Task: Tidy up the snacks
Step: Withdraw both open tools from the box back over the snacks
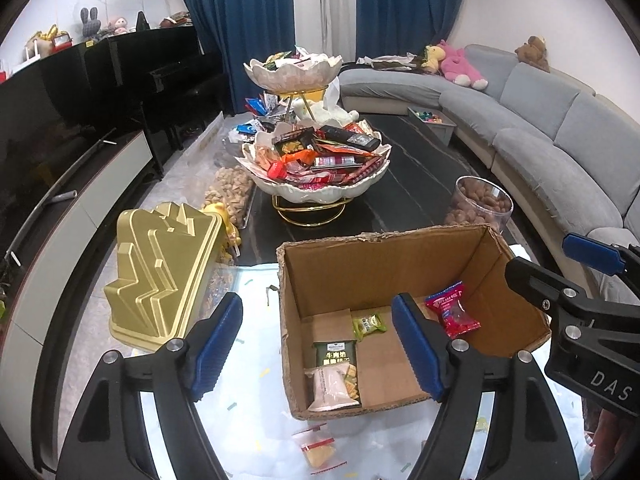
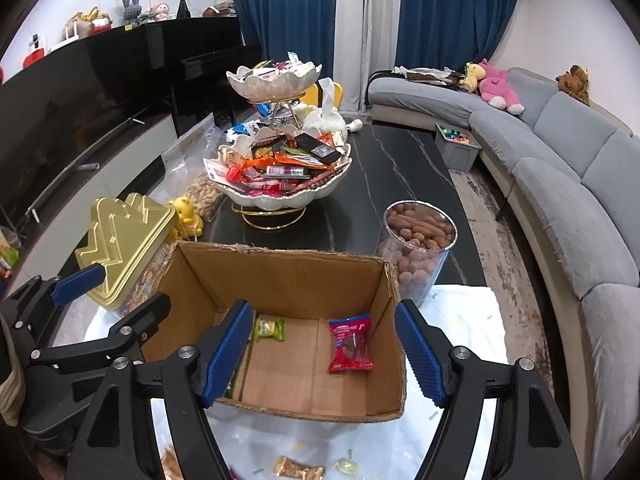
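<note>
An open cardboard box (image 1: 360, 258) (image 2: 280, 268) stands on a white cloth. Inside lie a red snack packet (image 1: 452, 312) (image 2: 350, 344), a small green packet (image 1: 370, 324) (image 2: 270, 328) and, in the left wrist view, a dark green and pink cracker packet (image 1: 334, 376). My left gripper (image 1: 318, 344) is open and empty above the box's near left side. My right gripper (image 2: 324, 354) is open and empty above the box's near edge. Loose packets lie on the cloth in front of the box (image 1: 318, 450) (image 2: 298, 468). A two-tier white stand piled with snacks (image 1: 316, 160) (image 2: 280, 168) is behind.
A gold tin (image 1: 160, 268) (image 2: 124, 240) stands left of the box. A clear tub of brown nuts (image 1: 482, 202) (image 2: 418, 252) is at the box's far right. A bag of peanuts (image 1: 232, 196) lies by the stand. A grey sofa (image 2: 580, 184) curves along the right; a grey bin (image 2: 456, 148) sits on the table.
</note>
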A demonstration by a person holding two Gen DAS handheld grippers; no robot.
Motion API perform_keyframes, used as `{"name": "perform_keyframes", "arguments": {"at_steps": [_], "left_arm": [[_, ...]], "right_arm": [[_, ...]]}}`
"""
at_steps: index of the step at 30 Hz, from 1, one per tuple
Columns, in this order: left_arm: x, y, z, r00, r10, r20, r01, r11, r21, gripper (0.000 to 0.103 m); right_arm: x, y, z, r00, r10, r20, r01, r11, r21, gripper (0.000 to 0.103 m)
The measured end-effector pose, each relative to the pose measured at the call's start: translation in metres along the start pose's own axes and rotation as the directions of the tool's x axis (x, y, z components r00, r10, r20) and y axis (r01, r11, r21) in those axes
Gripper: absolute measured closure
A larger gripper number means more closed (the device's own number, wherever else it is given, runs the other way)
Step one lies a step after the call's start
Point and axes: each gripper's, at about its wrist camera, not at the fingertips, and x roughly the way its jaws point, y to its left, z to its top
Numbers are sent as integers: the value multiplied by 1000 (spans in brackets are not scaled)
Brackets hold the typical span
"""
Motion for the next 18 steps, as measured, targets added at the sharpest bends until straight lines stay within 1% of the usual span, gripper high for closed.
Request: {"name": "perform_keyframes", "arguments": {"at_steps": [9, 18], "left_arm": [[-15, 2, -1, 1000, 2, 13, -2, 1000, 0, 25], [-31, 4, -8, 1000, 7, 22, -7, 1000, 3, 25]], "right_arm": [[-15, 3, -5, 1000, 5, 2, -5, 1000, 4, 29], [-26, 5, -10, 1000, 7, 8, -7, 1000, 10, 29]]}}
